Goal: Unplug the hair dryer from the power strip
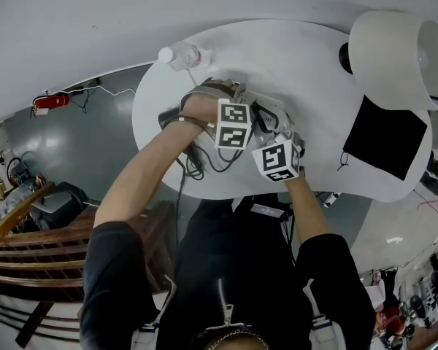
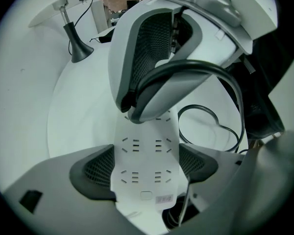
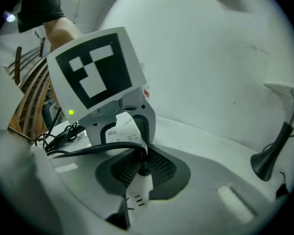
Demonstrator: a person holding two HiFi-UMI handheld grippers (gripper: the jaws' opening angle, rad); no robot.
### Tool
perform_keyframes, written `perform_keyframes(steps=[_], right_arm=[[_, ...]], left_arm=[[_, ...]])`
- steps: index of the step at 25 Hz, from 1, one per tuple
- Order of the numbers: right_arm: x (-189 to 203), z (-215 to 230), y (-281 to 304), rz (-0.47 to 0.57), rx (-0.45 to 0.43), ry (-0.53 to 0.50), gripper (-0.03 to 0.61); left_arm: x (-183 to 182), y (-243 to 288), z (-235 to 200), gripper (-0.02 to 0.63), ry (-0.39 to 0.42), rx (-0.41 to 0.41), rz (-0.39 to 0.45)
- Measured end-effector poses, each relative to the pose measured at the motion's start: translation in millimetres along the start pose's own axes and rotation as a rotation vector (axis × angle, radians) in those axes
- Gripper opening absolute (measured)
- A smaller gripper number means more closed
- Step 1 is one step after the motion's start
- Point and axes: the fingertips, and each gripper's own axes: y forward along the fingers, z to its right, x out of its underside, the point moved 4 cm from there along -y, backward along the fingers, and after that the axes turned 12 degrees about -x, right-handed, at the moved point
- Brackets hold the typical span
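Observation:
A white power strip (image 2: 145,153) lies on the round white table (image 1: 314,46). My left gripper (image 2: 146,168) is shut on the strip's near end, with a pad against each long side. My right gripper (image 3: 143,166) is shut on a black plug (image 3: 144,169) that sits in the strip (image 3: 137,196). The plug's black cord (image 3: 88,148) runs off to the left. In the head view both grippers (image 1: 257,121) (image 1: 269,135) meet over the strip at the table's middle, and their marker cubes hide it. Loops of cord (image 1: 204,159) lie near the front edge. The hair dryer's body is not clearly visible.
A clear water bottle (image 1: 182,55) lies at the table's far left. A white lamp shade (image 1: 394,57) on a black stand (image 2: 73,45) rises at the right, with a black pad (image 1: 385,137) beneath it. A wooden chair (image 1: 29,254) stands to the left, off the table.

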Motion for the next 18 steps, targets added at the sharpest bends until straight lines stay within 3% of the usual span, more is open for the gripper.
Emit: perform_keyframes(steps=[18], right_arm=[[-2.4,3.3,-2.0,0.007,-0.031,-0.006,0.04]], left_arm=[[-0.7,-0.2,0.8,0.397,0.006,0.0,-0.005]])
